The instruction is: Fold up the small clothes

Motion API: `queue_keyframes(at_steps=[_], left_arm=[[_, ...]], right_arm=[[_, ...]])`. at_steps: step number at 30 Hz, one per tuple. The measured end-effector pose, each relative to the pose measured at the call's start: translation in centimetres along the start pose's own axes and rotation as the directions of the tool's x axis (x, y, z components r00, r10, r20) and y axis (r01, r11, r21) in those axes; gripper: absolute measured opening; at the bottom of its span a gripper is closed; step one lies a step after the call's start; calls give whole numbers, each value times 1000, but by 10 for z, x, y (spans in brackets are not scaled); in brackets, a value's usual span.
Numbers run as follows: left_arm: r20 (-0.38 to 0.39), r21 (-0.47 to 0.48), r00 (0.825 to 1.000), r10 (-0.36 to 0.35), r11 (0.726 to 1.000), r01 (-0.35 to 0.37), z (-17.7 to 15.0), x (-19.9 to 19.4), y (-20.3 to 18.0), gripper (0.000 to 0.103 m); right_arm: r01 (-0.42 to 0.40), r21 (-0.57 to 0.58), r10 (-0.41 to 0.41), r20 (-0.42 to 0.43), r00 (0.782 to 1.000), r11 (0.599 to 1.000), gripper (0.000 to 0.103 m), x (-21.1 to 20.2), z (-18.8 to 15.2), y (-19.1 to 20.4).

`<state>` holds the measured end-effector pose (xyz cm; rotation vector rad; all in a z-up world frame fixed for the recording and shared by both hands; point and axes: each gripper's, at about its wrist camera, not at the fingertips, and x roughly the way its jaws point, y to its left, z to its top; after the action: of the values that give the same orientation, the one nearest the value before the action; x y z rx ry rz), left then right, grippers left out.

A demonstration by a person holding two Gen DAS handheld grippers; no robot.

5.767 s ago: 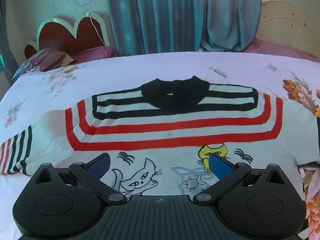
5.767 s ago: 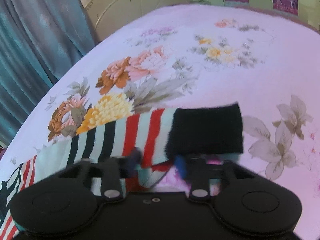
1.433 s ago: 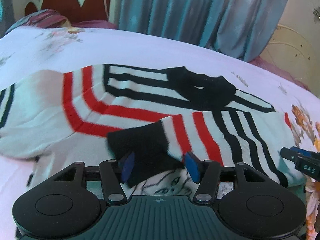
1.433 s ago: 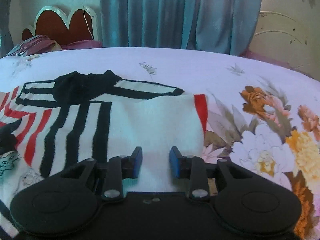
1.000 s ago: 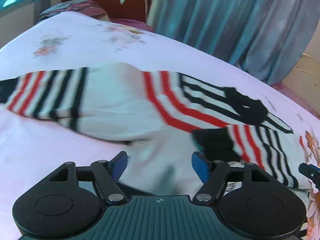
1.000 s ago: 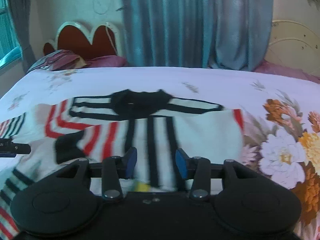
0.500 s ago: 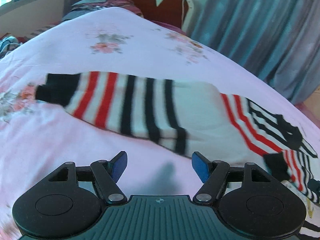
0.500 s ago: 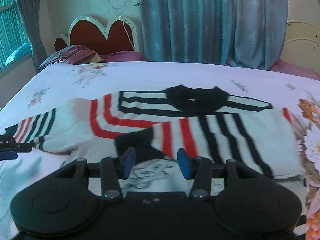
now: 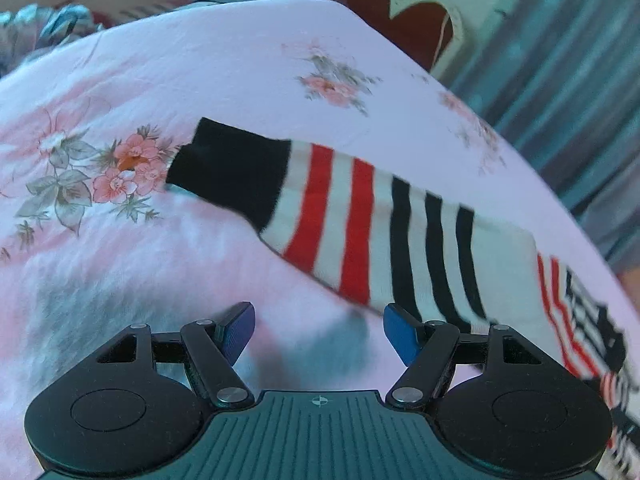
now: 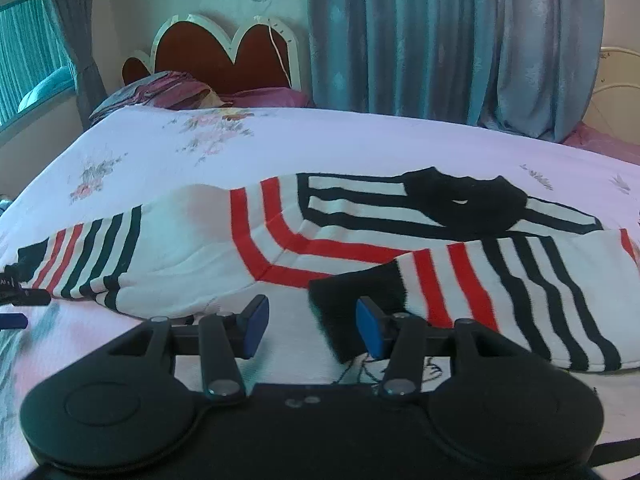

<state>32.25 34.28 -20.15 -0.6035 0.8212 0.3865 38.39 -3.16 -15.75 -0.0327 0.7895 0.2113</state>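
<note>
A white knit sweater (image 10: pixel 208 232) with red and black stripes and a black collar (image 10: pixel 460 200) lies flat on the floral bed sheet (image 10: pixel 360 140). One sleeve (image 10: pixel 500 288) is folded across its body and ends in a black cuff (image 10: pixel 340 300). My right gripper (image 10: pixel 312 322) hovers open just left of that cuff with nothing between its pads. The other sleeve (image 9: pixel 360 220) stretches out to the side, its black cuff (image 9: pixel 232 168) at the far end. My left gripper (image 9: pixel 316 324) is open over the sheet below this sleeve, and its tips (image 10: pixel 24 300) show at the left edge of the right wrist view.
A red scalloped headboard (image 10: pixel 224 56) and a pile of pillows (image 10: pixel 172 92) stand at the bed's far left. Blue curtains (image 10: pixel 440 40) hang behind the bed. A window (image 10: pixel 28 40) is at left, and a white metal frame (image 10: pixel 616 92) at right.
Both grippers have moved left. The left one has travelled out along the stretched sleeve toward its cuff and rolled. The right one has left the folded sleeve's shoulder end and now sits by its cuff.
</note>
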Motion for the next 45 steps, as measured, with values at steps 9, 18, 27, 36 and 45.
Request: queue_keyframes(at_steps=[9, 18, 27, 36, 45], left_arm=[[122, -135, 991, -59, 988, 75, 19, 27, 19, 48], [194, -96, 979, -69, 991, 89, 31, 30, 6, 5], [212, 286, 910, -355, 914, 290, 25, -30, -122, 5], [-75, 530, 842, -534, 694, 487, -74, -26, -271, 5], [-254, 665, 887, -386, 596, 450, -163, -10, -317, 23]], right_arm=[[34, 0, -34, -21, 999, 999, 47, 17, 2, 2], [97, 26, -96, -12, 995, 995, 47, 26, 6, -15], [47, 97, -38, -90, 995, 994, 47, 42, -2, -38], [57, 228, -66, 31, 997, 972, 50, -23, -2, -102], [53, 310, -67, 34, 997, 949, 58, -46, -16, -151]])
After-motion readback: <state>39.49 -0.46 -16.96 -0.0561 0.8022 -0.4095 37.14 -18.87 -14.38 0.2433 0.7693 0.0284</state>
